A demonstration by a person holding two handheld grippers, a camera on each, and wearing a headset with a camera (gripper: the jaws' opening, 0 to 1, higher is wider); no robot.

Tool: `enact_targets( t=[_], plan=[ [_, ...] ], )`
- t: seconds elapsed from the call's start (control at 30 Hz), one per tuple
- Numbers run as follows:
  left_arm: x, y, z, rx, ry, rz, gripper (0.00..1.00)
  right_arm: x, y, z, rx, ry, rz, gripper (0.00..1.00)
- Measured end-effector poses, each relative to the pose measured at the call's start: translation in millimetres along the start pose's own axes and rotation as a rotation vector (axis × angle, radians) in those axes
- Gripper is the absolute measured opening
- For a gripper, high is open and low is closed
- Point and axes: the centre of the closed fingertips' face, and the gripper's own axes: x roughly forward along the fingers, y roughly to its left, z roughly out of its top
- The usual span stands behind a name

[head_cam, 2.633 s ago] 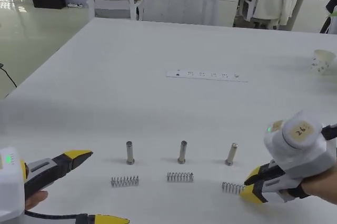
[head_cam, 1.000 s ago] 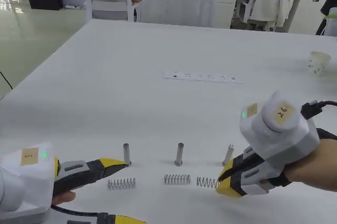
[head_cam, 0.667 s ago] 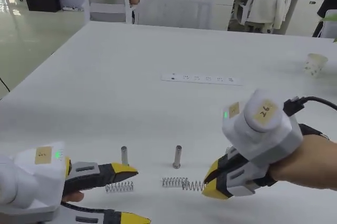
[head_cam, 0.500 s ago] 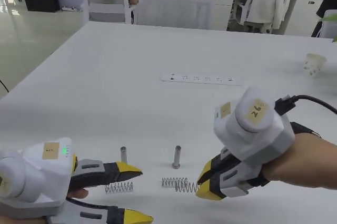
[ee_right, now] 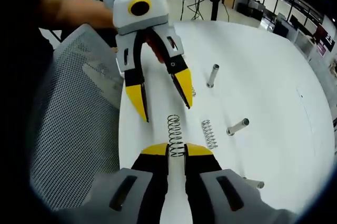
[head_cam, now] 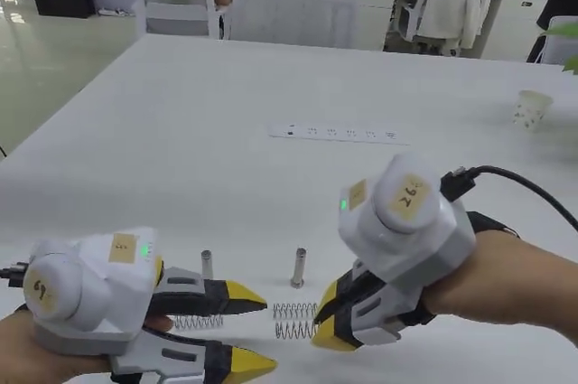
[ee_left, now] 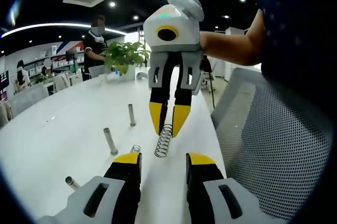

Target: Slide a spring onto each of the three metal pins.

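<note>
Fingers of the right gripper are clenched on the near coils of a spring, whose free end sticks straight out past the fingertips. Just beyond that end the left gripper faces it, fingers spread and holding nothing. A second spring lies loose beside the held one, and the three pins stand farther off, all bare. Held by so few coils, the spring may bow or pop free if its tip snags a pin's top, and the spread fingers opposite could brush it askew.
</note>
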Motion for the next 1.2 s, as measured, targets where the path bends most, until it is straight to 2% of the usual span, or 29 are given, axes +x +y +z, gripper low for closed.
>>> enact_targets(
  t=[0.37,0.6,1.03,1.2],
  plan=[
    [7.5,-5.4,1.3,0.027,0.002,-0.038,0.16,1.7,5.8,3.8,-0.011,-0.008,0.011,0.08],
    [8.9,-5.8,3.5,0.032,-0.005,-0.035,0.08,0.8,7.4,6.1,-0.019,-0.013,0.018,0.09],
    [9.6,-6.1,3.1,0.052,0.001,-0.030,0.03,0.0,9.2,7.5,-0.030,-0.020,0.026,0.09],
    [11.5,-10.0,1.6,0.060,0.011,-0.047,0.02,-0.4,9.8,6.0,-0.031,-0.020,0.030,0.09]
  ],
)
